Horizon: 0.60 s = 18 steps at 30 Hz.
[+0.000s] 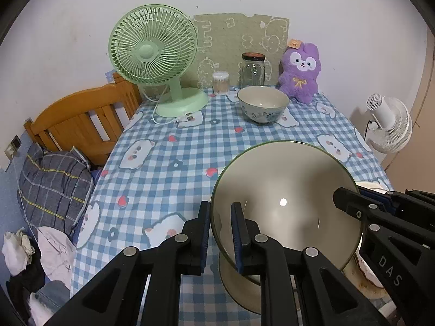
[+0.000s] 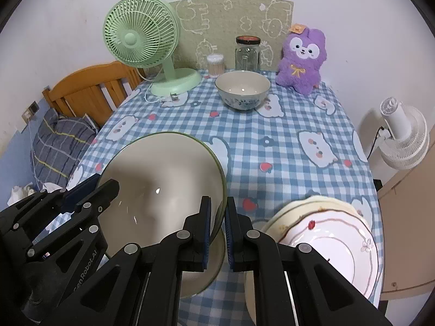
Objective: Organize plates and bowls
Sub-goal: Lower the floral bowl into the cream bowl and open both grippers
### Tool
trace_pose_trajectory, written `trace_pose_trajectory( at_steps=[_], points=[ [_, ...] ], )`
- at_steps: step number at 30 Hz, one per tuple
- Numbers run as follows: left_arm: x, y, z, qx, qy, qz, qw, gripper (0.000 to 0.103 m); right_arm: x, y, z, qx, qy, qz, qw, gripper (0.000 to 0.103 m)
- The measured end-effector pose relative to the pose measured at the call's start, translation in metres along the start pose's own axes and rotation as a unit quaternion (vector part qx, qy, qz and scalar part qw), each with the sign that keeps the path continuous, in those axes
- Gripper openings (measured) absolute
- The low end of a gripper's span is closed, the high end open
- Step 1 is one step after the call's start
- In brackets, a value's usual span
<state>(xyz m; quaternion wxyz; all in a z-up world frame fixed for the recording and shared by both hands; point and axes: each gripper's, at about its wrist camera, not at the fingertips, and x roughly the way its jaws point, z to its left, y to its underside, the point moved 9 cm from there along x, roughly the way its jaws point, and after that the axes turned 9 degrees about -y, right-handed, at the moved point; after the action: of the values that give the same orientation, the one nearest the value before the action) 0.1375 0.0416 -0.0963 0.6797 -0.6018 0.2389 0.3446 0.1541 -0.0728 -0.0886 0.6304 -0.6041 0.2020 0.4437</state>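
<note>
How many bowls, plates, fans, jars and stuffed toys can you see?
Bowls: 2, the big bowl held by both grippers and the patterned bowl.
Plates: at least 2, stacked.
Fans: 2, green and white.
Jars: 1.
Stuffed toys: 1.
Total: 8.

A table covered in a blue-and-white checked cloth printed with white bears and strawberries (image 2: 272,146) stands against the wall. At its far edge sits a mint-green plastic desk fan (image 2: 152,51), its white cord (image 2: 152,96) trailing on the cloth. Right of the fan are a small clear tub of cotton swabs (image 2: 215,65), a clear glass jar with a dark lid (image 2: 247,53) and a purple plush rabbit (image 2: 301,59). Just in front of the jar rests a cream ceramic bowl with blue pattern (image 2: 242,89). Well nearer than the fan, at the right edge, lie stacked white plates with scalloped rims (image 2: 331,233).
</note>
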Motion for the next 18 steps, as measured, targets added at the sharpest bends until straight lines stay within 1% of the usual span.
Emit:
trace_pose_trajectory(
  at_steps=[8, 18],
  points=[
    [-0.004, 0.009, -0.001, 0.004, 0.001, -0.003, 1.0000, 0.012, 0.001, 0.014, 0.001, 0.001, 0.003, 0.007, 1.000, 0.012],
    [0.005, 0.030, -0.002, 0.009, 0.003, 0.014, 0.9999, 0.012, 0.012, 0.034, 0.000, 0.007, 0.001, 0.024, 1.000, 0.012]
  ],
)
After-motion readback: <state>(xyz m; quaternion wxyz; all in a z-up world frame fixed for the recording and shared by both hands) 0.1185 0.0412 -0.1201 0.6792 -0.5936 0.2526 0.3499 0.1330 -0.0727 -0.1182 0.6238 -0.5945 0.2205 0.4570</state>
